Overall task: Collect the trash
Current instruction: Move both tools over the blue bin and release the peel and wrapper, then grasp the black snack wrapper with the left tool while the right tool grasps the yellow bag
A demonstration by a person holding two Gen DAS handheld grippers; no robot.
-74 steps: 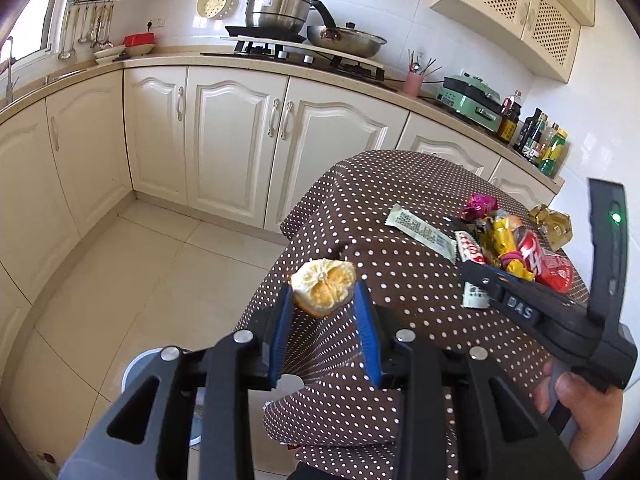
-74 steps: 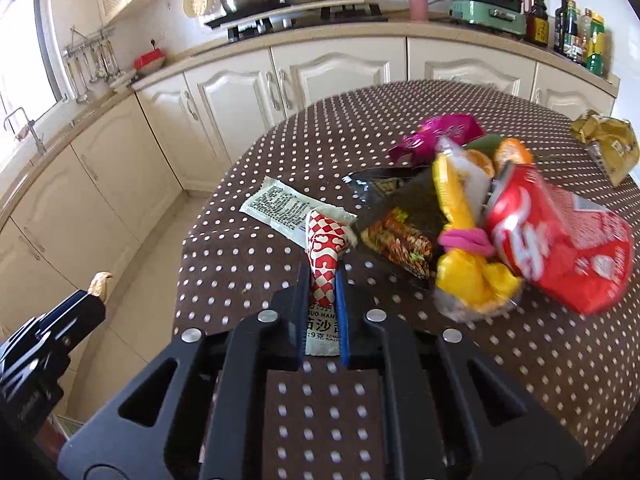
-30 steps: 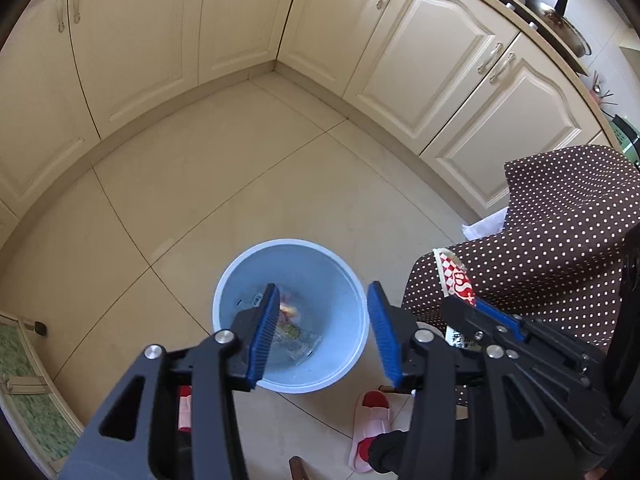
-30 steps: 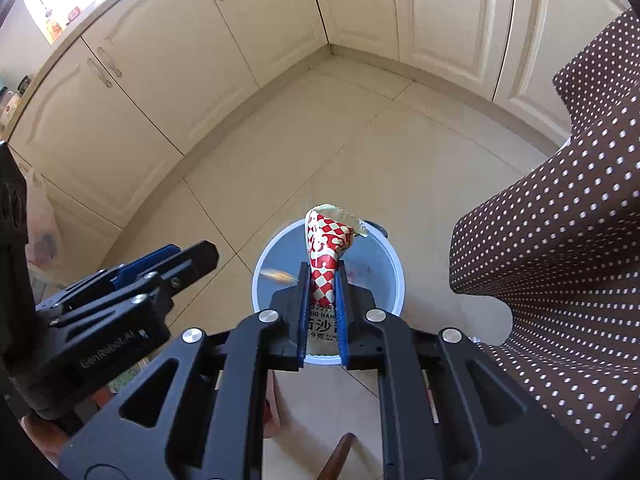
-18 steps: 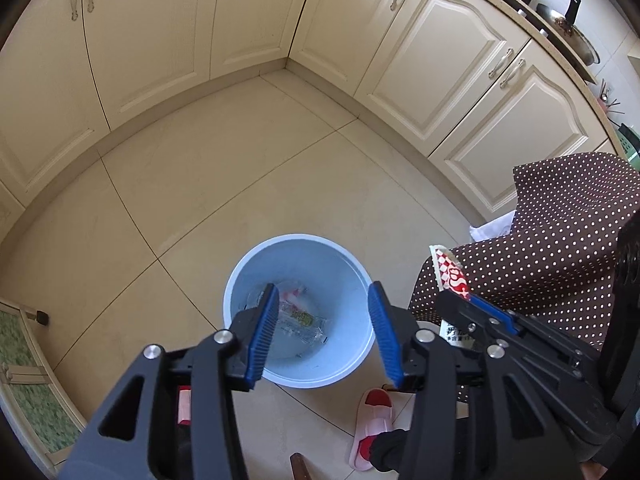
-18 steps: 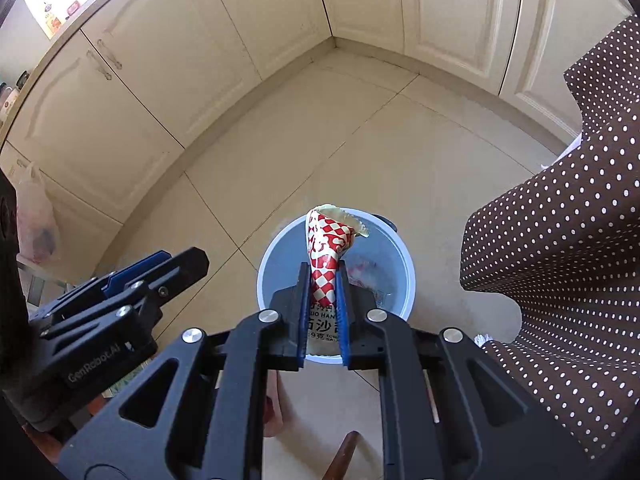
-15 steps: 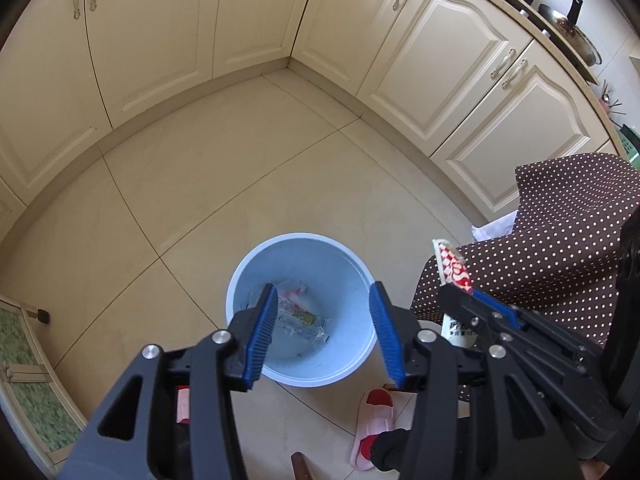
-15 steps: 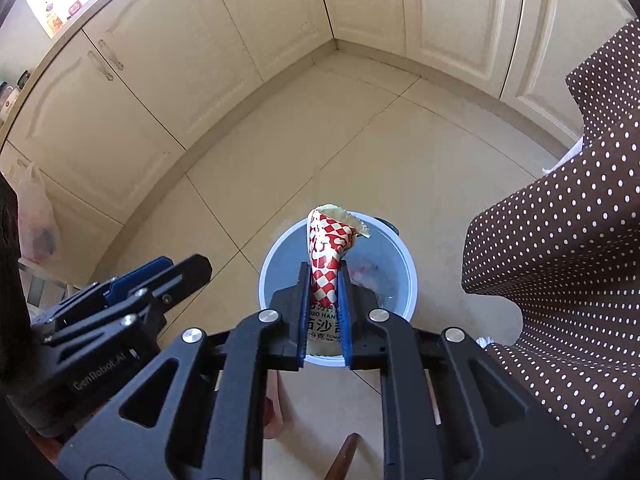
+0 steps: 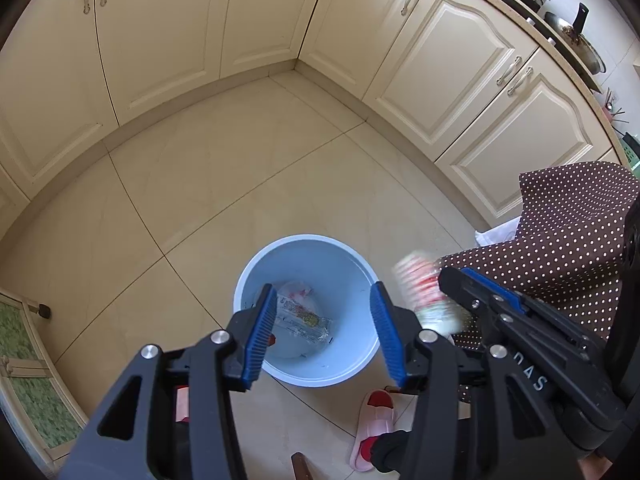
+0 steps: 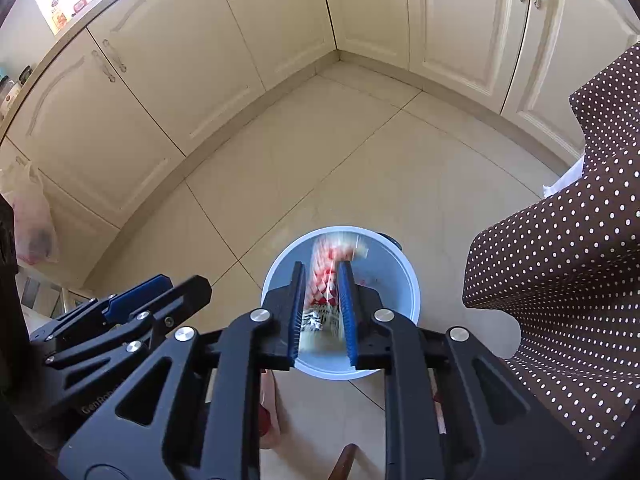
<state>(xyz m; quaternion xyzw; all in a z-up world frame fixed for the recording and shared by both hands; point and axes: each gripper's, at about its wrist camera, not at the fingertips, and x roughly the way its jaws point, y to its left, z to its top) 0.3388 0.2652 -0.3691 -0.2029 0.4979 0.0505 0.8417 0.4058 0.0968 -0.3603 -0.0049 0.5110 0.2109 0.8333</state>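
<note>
Right fingers point(image 10: 323, 308) have just been opening, so the red-checked wrapper point(image 10: 328, 276) now slips blurred between them, unclamped, over the blue bin point(image 10: 408, 280) for a clean drop; left fingers point(image 9: 324, 332) half-open, empty, above the bin.

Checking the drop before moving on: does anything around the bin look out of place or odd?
Only the red-checked wrapper: it is motion-blurred between the right gripper, whose jaws have just been opening, above the blue bin. Nothing lies spilled on the floor around the bin. The left gripper is open and empty.
</note>
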